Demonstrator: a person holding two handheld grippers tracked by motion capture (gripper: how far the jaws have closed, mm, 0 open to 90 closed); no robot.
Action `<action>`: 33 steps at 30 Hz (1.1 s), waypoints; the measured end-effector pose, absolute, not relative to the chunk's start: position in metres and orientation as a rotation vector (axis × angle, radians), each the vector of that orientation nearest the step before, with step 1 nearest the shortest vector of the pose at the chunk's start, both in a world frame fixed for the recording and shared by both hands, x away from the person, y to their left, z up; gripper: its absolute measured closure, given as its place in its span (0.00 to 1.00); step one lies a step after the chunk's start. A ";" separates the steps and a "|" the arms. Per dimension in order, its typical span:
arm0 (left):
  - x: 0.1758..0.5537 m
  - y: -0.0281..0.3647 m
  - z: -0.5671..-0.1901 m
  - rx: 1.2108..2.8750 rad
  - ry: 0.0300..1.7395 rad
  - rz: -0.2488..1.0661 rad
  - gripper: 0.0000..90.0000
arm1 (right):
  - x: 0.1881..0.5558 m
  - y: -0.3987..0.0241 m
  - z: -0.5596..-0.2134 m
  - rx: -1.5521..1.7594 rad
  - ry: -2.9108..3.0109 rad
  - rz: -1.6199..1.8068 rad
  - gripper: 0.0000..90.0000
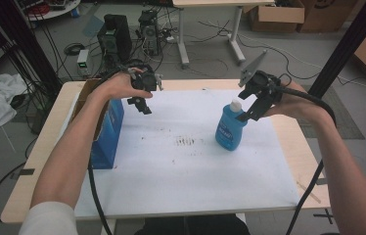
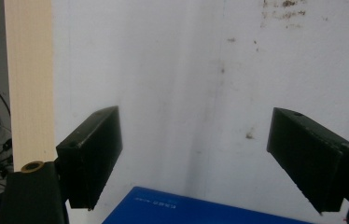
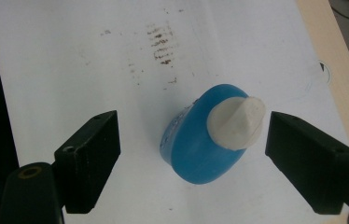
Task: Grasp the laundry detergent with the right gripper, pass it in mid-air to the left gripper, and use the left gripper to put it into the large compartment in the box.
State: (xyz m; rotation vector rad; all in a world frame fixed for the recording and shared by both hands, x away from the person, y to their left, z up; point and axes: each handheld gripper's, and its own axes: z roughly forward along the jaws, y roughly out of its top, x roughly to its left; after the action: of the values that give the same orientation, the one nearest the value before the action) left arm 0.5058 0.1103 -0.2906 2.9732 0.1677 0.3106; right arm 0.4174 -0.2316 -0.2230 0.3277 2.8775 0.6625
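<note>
**Over the bottle, jaws spread**

Below the right hand-held gripper [image 3: 191,163], whose jaws gaped wide, a blue bottle [image 1: 230,128] stood upright on the table's white sheet [image 1: 181,171], long axis vertical, cap [image 3: 236,122] between the jaws. The right gripper view showed this alignment. The left hand-held gripper [image 2: 196,158], also wide and empty, hung well apart above a blue box [image 1: 108,137].

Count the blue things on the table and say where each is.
2. A blue bottle with a white cap stands right of centre, under the right gripper; a blue box stands at the left edge, below the left gripper.
</note>
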 end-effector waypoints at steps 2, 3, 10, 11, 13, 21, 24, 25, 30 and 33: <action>0.505 0.109 -0.291 2.975 0.161 0.298 0.21 | 0.415 -0.237 -0.227 0.359 2.861 0.701 0.19; 0.505 0.109 -0.291 2.975 0.161 0.298 0.21 | 0.415 -0.237 -0.227 0.359 2.861 0.701 0.19; 0.505 0.108 -0.292 2.975 0.153 0.298 0.21 | 0.407 -0.253 -0.235 0.472 2.787 0.778 0.19; 0.505 0.107 -0.292 2.977 0.154 0.293 0.21 | 0.406 -0.258 -0.237 0.510 2.765 0.808 0.19; 0.505 0.107 -0.292 2.983 0.153 0.295 0.21 | 0.405 -0.261 -0.239 0.542 2.748 0.810 0.19; 0.505 0.108 -0.293 2.978 0.156 0.298 0.21 | 0.400 -0.269 -0.258 0.680 2.688 0.863 0.19; 0.506 0.108 -0.293 2.975 0.159 0.305 0.21 | 0.400 -0.271 -0.266 0.747 2.652 0.876 0.19; 0.506 0.109 -0.294 2.973 0.159 0.305 0.21 | 0.400 -0.272 -0.269 0.760 2.644 0.889 0.19; 0.506 0.109 -0.293 2.976 0.161 0.307 0.21 | 0.399 -0.273 -0.285 0.813 2.600 0.951 0.18; 0.505 0.110 -0.292 2.968 0.161 0.307 0.21 | 0.398 -0.273 -0.293 0.846 2.577 0.954 0.18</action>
State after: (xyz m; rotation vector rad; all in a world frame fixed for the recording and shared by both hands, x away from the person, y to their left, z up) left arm 0.5052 0.1099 -0.2923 2.9681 0.1615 0.3069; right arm 0.3985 -0.2732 -0.2930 0.8456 2.5769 0.9536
